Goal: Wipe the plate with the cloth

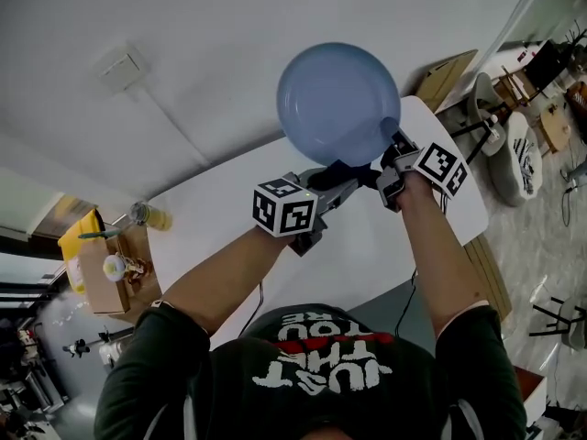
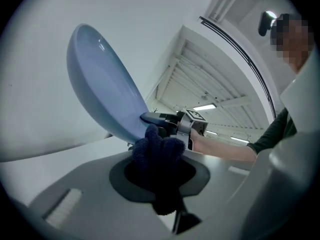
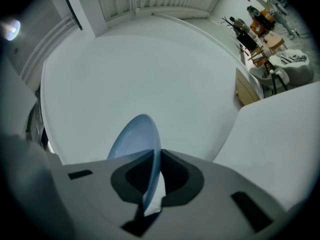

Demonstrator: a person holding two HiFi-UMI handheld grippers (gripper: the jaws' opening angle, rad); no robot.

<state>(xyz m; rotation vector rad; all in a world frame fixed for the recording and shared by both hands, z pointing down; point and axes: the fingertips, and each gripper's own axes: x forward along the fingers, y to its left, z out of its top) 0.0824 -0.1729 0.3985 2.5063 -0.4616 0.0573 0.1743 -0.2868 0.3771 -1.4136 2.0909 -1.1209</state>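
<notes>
A pale blue plate [image 1: 337, 103] is held up in the air on edge, above the white table [image 1: 220, 218]. My right gripper [image 1: 393, 147] is shut on its lower right rim; in the right gripper view the plate [image 3: 145, 144] stands edge-on between the jaws. My left gripper [image 1: 353, 177] is shut on a dark blue cloth [image 1: 332, 174], just below the plate. In the left gripper view the cloth [image 2: 159, 160] bunches between the jaws and meets the plate's [image 2: 102, 89] lower rim, with the right gripper [image 2: 172, 125] just behind it.
A cardboard box [image 1: 105, 264] with a yellow item and a bottle [image 1: 151, 215] sit at the table's left end. Chairs and clutter [image 1: 523, 108] stand on the floor to the right. A white wall rises behind the table.
</notes>
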